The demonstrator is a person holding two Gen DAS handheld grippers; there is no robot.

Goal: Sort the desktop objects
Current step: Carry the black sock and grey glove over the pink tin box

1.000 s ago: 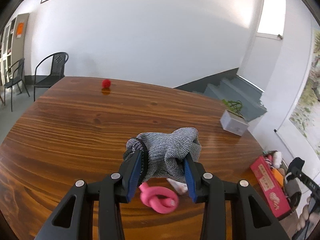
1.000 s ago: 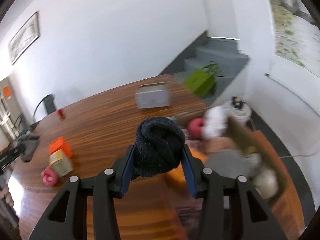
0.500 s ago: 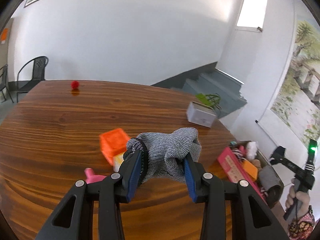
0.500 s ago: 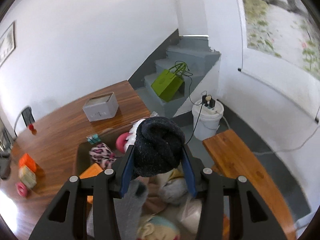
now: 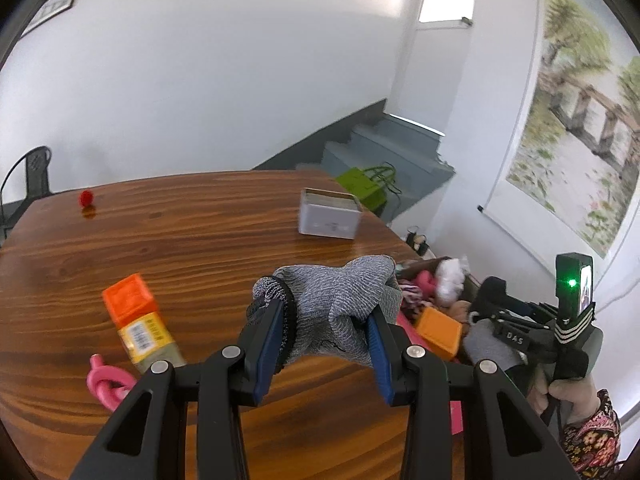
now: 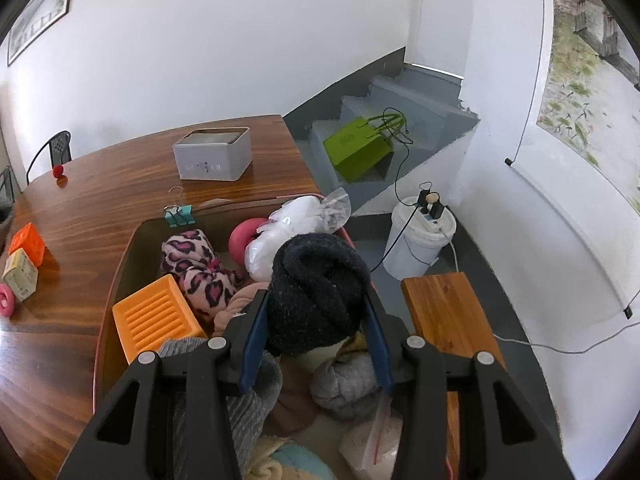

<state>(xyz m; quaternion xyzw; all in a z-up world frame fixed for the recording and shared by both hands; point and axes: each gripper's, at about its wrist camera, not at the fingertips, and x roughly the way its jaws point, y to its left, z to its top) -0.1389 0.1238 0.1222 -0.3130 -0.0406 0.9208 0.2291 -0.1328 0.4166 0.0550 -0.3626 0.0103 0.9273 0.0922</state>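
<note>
My left gripper (image 5: 326,346) is shut on a grey knitted sock bundle (image 5: 340,304), held above the wooden table (image 5: 192,248) near its right edge. My right gripper (image 6: 314,340) is shut on a dark knitted sock ball (image 6: 316,292), held over an open box (image 6: 124,256) full of soft items beside the table. The box also shows in the left wrist view (image 5: 430,286), with the right gripper's body (image 5: 532,328) over it.
On the table: an orange and yellow carton (image 5: 138,316), a pink ring toy (image 5: 108,380), a grey tin (image 5: 330,214), a small red ball (image 5: 86,198), a teal binder clip (image 6: 180,214). The box holds an orange tray (image 6: 156,320), a leopard-print cloth (image 6: 200,268), plastic bags (image 6: 296,220). A wooden bench (image 6: 448,312), a white bucket (image 6: 420,240).
Both grippers have swung right, holding their socks. The left now faces the table's right edge and the box. The right has come lower over the box's contents.
</note>
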